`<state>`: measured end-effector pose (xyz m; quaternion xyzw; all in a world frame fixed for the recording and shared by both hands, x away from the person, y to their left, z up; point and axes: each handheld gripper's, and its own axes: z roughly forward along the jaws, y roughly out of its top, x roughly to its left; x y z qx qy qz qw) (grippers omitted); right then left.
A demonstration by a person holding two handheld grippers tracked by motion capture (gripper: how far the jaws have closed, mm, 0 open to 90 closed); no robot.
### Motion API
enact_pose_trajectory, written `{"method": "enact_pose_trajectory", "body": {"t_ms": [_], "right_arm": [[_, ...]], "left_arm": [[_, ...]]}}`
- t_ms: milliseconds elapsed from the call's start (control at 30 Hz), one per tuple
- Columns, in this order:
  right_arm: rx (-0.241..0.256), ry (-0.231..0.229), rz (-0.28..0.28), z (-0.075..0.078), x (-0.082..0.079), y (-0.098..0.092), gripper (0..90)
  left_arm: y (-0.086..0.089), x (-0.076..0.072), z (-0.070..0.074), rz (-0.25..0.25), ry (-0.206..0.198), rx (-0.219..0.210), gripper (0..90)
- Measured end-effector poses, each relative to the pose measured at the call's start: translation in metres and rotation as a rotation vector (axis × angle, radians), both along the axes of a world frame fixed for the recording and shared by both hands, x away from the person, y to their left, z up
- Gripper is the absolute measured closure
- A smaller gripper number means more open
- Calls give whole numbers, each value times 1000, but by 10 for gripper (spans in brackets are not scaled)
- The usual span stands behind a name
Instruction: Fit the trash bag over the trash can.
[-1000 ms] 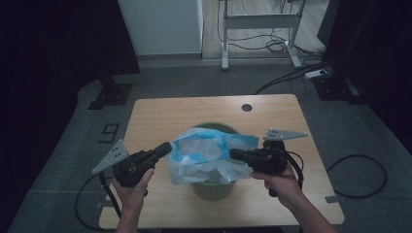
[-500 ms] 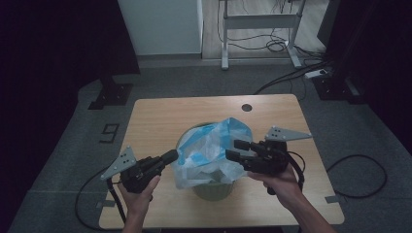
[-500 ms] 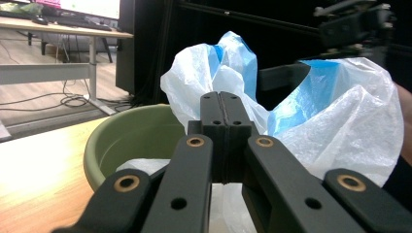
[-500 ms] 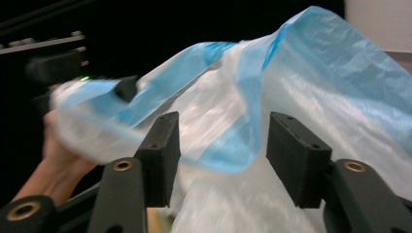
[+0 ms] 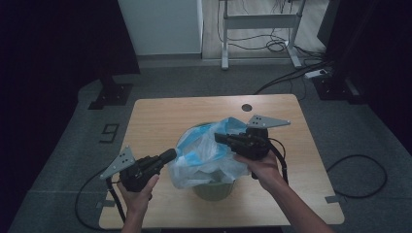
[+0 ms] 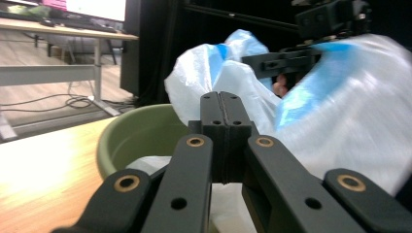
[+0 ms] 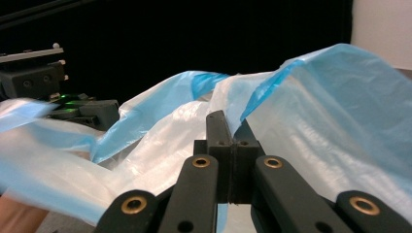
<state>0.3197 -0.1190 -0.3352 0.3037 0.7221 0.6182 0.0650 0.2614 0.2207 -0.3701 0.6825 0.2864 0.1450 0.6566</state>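
A blue-and-white plastic bag [image 5: 204, 155] billows over a green bin [image 5: 214, 191] standing on the wooden table [image 5: 160, 116]. My left gripper [image 5: 171, 154] meets the bag's left edge with its jaws shut, and the film appears pinched at the tips. In the left gripper view the closed left gripper [image 6: 223, 99] sits before the bin's rim [image 6: 141, 131] and the bag [image 6: 340, 121]. My right gripper [image 5: 218, 137] is shut on the bag's upper right edge. In the right gripper view the bag [image 7: 340, 97] rises from the tips of the right gripper [image 7: 226, 121].
A round cable hole [image 5: 247, 107] sits near the table's far edge. Beyond the table stand a desk frame [image 5: 257, 19] and a power strip [image 5: 318, 74] with cables on the floor. A "9" mark [image 5: 111, 130] is on the floor at the left.
The left hand has dropped back toward the table's front left while its tip stayed at the bag's edge. The right gripper has moved up and away, lifting the bag higher.
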Motion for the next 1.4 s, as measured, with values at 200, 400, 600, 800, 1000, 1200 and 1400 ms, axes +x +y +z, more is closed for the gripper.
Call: {"method": "enact_pose_trajectory", "body": {"t_ms": [200, 400, 600, 800, 1000, 1200, 1400], "right_arm": [[-27, -25, -50, 3, 10, -24, 891], [-72, -39, -122, 11, 33, -44, 892], [-84, -67, -187, 31, 57, -50, 892], [-15, -133, -193, 58, 49, -58, 892], [16, -169, -93, 44, -12, -69, 891], [18, -87, -32, -5, -54, -80, 891], [17, -15, 10, -51, -78, -86, 891]], "left_arm": [[-5, 20, 3, 61, -5, 9, 900], [-11, 52, 16, 83, -4, 10, 900], [-8, 76, 39, 104, -21, 14, 900], [8, 62, 53, 97, -61, -17, 900], [25, 6, 25, 52, -76, -45, 900], [36, -25, -17, 28, -1, -58, 900], [38, -32, -50, -9, 65, -49, 900]]}}
